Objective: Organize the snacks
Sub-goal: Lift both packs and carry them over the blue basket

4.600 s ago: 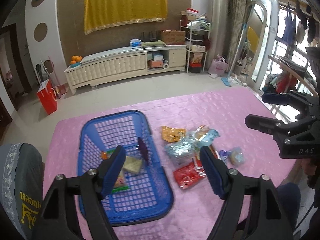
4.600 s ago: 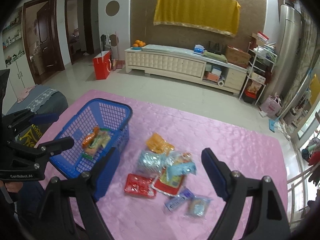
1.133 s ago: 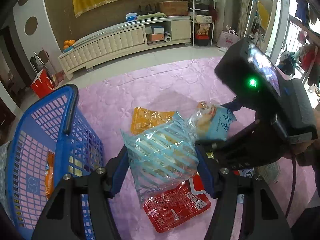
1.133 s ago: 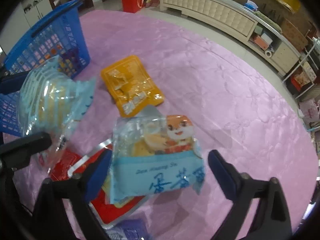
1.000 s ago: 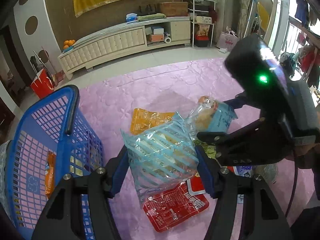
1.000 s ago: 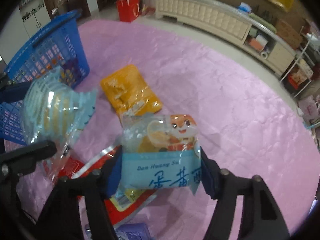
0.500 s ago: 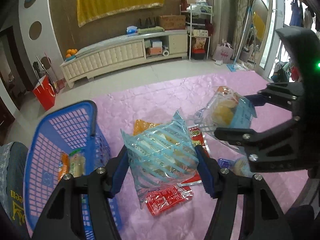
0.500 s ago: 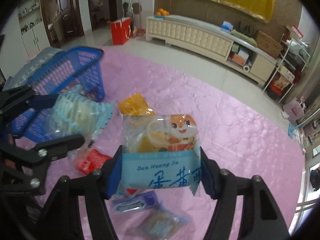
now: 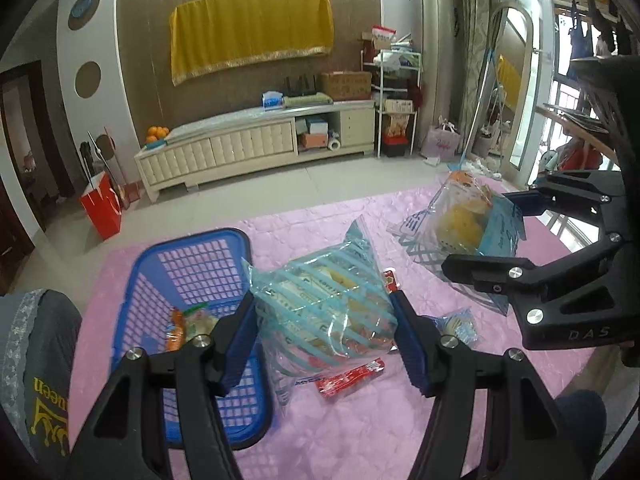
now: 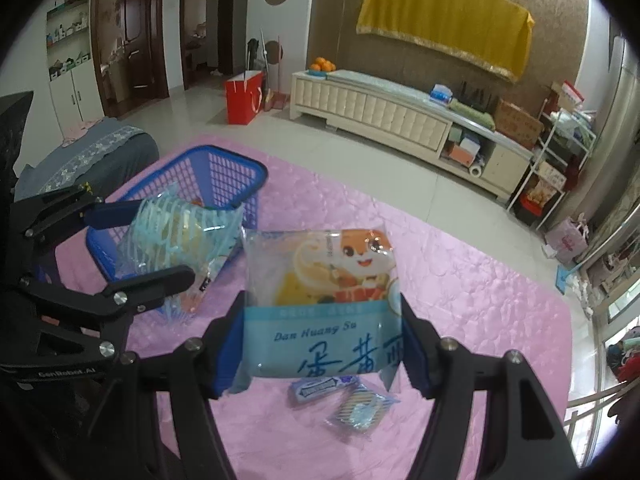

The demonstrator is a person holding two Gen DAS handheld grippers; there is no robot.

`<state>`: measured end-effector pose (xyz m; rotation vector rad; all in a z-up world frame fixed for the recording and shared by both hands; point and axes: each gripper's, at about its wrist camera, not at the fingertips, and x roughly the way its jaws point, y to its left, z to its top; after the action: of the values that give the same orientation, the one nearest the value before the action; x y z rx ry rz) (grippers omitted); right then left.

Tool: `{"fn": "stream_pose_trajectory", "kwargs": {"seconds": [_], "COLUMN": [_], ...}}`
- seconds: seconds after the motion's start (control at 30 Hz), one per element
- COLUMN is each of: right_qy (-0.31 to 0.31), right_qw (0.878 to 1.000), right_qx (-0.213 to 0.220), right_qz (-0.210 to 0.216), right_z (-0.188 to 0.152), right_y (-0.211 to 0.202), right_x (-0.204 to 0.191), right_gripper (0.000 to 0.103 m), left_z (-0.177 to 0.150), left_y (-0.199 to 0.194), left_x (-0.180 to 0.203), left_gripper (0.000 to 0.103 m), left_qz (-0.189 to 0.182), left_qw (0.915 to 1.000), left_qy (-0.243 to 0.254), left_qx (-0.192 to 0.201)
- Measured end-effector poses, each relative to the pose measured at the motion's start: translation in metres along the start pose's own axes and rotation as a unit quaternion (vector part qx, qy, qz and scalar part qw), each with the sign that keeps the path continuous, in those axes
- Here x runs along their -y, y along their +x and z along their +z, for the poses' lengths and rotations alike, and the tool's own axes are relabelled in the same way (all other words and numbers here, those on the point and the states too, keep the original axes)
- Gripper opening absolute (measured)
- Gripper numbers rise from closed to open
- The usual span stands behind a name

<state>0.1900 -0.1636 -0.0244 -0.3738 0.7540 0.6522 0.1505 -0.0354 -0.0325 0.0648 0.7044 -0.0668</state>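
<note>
- Two snack bags are held up off the pink mat [image 9: 400, 432], one in each gripper.
- The left gripper [image 9: 326, 330] is clamped on a striped blue bag [image 9: 324, 304], its blue pads pressing both sides; the bag hangs just right of the blue basket [image 9: 132, 292], overlapping its right rim in the left wrist view.
- The right gripper [image 10: 322, 340] squeezes a cartoon fox bag [image 10: 324, 300] with a light blue band and "Dan Huang Su" printed on it; its pads press against both edges of the bag.
- In the left wrist view the right gripper sits to the right, its bag above the far right part of the mat; in the right wrist view the left gripper stands at the left, its bag in front of the basket.
- The basket rests on the left part of the mat and holds an orange-topped packet [image 9: 176, 328] and a pale packet [image 9: 198, 322].
- A red packet [image 9: 348, 376] lies on the mat under the striped bag, partly hidden.
- A purple packet [image 10: 320, 386] and a small clear blue packet [image 10: 360, 410] lie on the mat below the fox bag.
- Beyond the mat stand a cream cabinet [image 10: 372, 114] with oranges [image 10: 322, 65] on it and a red paper bag [image 10: 244, 98] on the floor.
</note>
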Motion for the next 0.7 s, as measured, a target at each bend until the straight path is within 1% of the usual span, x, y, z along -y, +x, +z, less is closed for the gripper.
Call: {"fn": "stream_pose_trajectory", "kwargs": {"seconds": [0.2,0.37,0.47,0.7], "right_qy": [0.004,-0.002,0.016,0.021], "right_qw": [1.0,1.0,0.999,0.999], "right_qx": [0.016,0.027,0.028,0.039], "right_qz": [-0.003,-0.003,-0.012,0.01], "right_z": [0.007,0.021,0.029,0.05], "right_y": [-0.018,-0.022,-0.018,-0.006], "right_x": [-0.028,-0.052,-0.059,-0.079], "right_gripper": [0.071,0.071,0.071,0.071], "left_z": [-0.007,-0.012,-0.015,-0.015], "left_y": [-0.031,-0.047,-0.054,-0.065], "left_x": [-0.029,-0.06,-0.08,-0.116], "left_gripper": [0.062,0.062,0.062,0.062], "left_qz": [0.013,0.018,0.027,0.052], "left_qw": [0.9998,0.9994,0.999,0.9981], "left_qy": [-0.002,-0.02,-0.026,-0.024], "left_qx": [0.016,0.022,0.022,0.021]}}
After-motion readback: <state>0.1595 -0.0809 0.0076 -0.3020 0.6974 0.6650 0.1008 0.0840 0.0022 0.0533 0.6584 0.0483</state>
